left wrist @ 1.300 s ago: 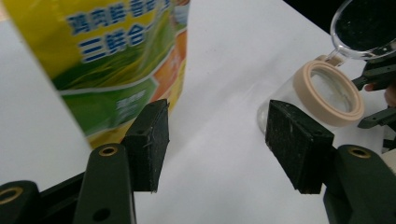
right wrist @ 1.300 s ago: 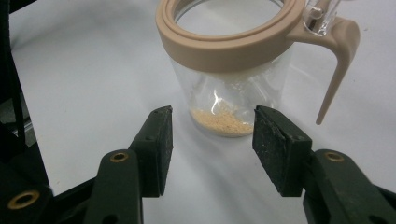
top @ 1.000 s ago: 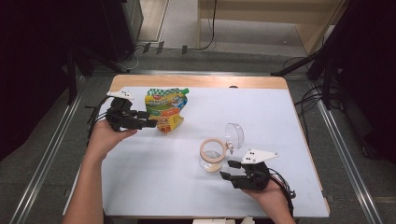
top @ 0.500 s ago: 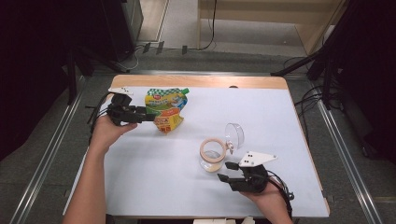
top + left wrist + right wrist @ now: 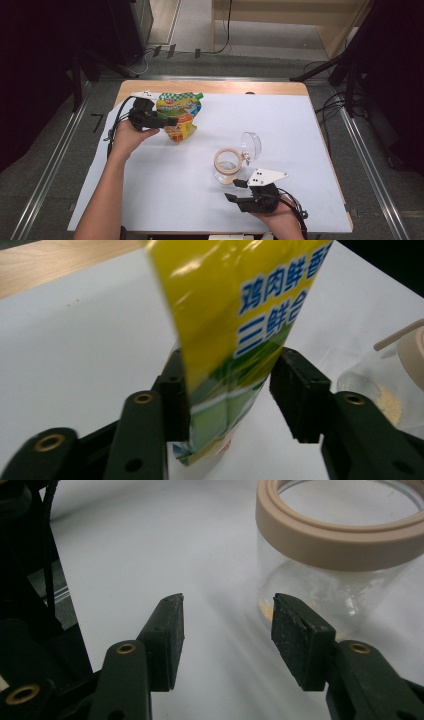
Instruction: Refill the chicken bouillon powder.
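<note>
Left gripper (image 5: 227,390) jaws, just closing, flank the pouch (image 5: 235,335); contact unclear, its top cut off. Right gripper (image 5: 227,630) spread beside jar (image 5: 340,550).

A glossy plastic-film pouch (image 5: 240,340) is seen, its yellow skin catching bright glare and creased. Matt black pads (image 5: 300,390) with a faintly grainy face are shown beside it. The jar (image 5: 340,560) is presented as clear and smooth, ringed by a matt beige collar. A matt white sheet (image 5: 300,130) is laid over bare wood (image 5: 225,87).
</note>
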`<state>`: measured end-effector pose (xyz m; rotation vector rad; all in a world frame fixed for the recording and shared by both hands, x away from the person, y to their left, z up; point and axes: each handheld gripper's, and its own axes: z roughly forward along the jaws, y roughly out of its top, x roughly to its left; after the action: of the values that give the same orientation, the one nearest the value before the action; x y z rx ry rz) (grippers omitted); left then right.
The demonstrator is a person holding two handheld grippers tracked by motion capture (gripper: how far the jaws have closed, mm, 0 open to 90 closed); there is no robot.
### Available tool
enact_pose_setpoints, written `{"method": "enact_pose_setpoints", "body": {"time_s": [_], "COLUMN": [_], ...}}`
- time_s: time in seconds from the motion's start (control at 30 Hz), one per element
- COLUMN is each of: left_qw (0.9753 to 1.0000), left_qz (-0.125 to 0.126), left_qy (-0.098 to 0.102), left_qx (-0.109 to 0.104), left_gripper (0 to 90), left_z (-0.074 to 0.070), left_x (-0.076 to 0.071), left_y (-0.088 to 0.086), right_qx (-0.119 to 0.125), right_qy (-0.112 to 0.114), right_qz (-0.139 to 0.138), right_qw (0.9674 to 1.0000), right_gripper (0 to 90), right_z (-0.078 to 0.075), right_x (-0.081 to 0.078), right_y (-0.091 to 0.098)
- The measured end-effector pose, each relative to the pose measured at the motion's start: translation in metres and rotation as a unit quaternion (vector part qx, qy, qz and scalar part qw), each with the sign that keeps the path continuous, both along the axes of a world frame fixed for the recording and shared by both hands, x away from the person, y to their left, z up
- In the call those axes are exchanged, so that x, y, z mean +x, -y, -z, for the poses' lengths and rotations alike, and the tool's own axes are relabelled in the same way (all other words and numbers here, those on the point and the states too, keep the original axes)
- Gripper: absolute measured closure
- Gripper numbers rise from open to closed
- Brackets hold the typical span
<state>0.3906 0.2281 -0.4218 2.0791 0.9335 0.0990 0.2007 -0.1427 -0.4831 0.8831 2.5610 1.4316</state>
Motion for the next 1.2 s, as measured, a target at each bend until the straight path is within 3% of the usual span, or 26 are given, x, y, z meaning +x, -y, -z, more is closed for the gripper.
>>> {"method": "enact_pose_setpoints", "body": {"time_s": [0.33, 0.47, 0.7, 0.83, 1.07, 1.13, 1.2], "left_qw": [0.9998, 0.9999, 0.9992, 0.9990, 0.9993, 0.9997, 0.9996], "left_qz": [-0.016, -0.016, -0.036, -0.041, -0.026, -0.013, -0.011], "left_qy": [-0.004, -0.001, -0.008, -0.010, -0.009, 0.007, 0.007], "left_qx": [-0.007, 0.004, -0.014, -0.014, -0.025, -0.019, -0.024], "left_gripper": [84.3, 87.2, 90.0, 90.0, 90.0, 90.0, 90.0], "left_z": [-0.005, -0.008, -0.016, -0.023, -0.043, -0.048, -0.052], "left_x": [-0.004, -0.006, -0.010, -0.015, -0.035, -0.043, -0.050], "left_y": [0.001, 0.004, -0.006, -0.010, -0.008, -0.006, -0.005], "right_qx": [0.005, 0.010, 0.017, 0.022, 0.036, 0.035, 0.031], "right_qy": [-0.002, 0.001, 0.005, 0.004, 0.001, 0.000, 0.000], "right_qz": [-0.006, -0.009, -0.017, -0.015, -0.008, -0.009, -0.013], "right_qw": [1.0000, 0.9999, 0.9997, 0.9996, 0.9993, 0.9994, 0.9994], "right_gripper": [48.0, 48.0, 48.1, 48.6, 50.1, 51.6, 51.8], "right_z": [0.001, -0.001, -0.004, -0.006, -0.011, -0.012, -0.012], "right_x": [-0.002, -0.003, -0.006, -0.006, -0.005, -0.004, -0.003], "right_y": [-0.007, -0.011, -0.017, -0.020, -0.026, -0.029, -0.034]}}
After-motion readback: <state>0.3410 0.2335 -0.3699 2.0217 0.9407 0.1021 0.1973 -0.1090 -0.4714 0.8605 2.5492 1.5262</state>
